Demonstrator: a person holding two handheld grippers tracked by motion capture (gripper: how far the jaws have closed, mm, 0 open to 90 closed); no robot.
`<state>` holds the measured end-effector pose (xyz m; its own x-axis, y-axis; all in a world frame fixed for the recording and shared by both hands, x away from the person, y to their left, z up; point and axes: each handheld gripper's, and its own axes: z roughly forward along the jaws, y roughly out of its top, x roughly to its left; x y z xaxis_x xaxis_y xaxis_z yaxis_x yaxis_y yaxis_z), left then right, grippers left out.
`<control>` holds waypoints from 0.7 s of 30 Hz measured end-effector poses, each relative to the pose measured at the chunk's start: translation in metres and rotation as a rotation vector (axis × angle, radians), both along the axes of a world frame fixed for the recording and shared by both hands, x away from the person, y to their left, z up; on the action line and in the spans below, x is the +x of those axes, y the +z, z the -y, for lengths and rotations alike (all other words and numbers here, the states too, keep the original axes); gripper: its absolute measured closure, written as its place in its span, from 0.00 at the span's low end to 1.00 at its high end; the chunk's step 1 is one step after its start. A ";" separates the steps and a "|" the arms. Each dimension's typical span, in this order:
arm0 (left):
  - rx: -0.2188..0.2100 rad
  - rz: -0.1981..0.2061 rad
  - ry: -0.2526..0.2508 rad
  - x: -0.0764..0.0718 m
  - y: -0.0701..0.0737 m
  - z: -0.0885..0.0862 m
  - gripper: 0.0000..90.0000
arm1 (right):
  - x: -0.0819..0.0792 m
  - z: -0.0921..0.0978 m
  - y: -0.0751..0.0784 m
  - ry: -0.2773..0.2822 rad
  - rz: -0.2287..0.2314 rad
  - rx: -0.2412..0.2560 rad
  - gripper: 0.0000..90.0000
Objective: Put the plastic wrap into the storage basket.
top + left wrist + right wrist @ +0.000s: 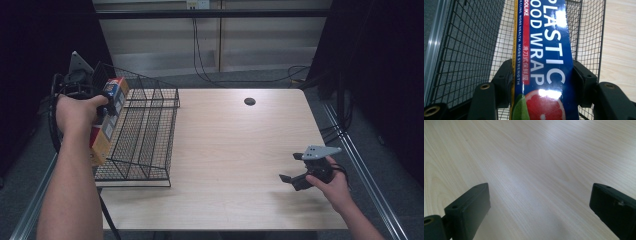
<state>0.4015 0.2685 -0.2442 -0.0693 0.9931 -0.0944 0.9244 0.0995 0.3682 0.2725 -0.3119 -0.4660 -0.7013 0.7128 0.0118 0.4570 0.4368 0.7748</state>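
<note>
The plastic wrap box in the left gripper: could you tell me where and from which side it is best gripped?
Grip the plastic wrap box across its narrow width, on the two long side faces, as the left gripper does now. It is long and slim, so the jaws span it easily. Come from above, since the wire basket is open on top and the box hangs over it. The right gripper is open over the table.

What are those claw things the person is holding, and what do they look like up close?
Each is a black handheld claw, the left claw and the right claw, with two blocky black jaws that have small screw holes. A grey three-cornered plate tops each, and black cables loop from them. The person's forearms are bare, with no sleeves in view.
</note>
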 end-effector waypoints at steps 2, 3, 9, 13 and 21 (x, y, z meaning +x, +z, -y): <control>-0.002 0.000 0.005 0.001 -0.001 -0.001 0.49 | 0.000 0.000 0.000 0.002 -0.002 -0.002 0.03; -0.001 -0.002 0.010 0.001 -0.002 -0.001 0.49 | 0.000 0.000 0.000 0.002 -0.003 -0.002 0.03; 0.000 -0.007 0.009 0.002 -0.005 -0.003 0.49 | 0.001 -0.001 -0.001 0.002 -0.001 -0.005 0.03; 0.007 -0.007 0.014 0.003 -0.007 -0.005 0.49 | 0.001 0.000 -0.001 0.003 0.000 -0.008 0.03; 0.014 -0.011 0.021 0.005 -0.011 -0.006 0.49 | 0.001 0.000 -0.001 0.003 0.001 -0.007 0.03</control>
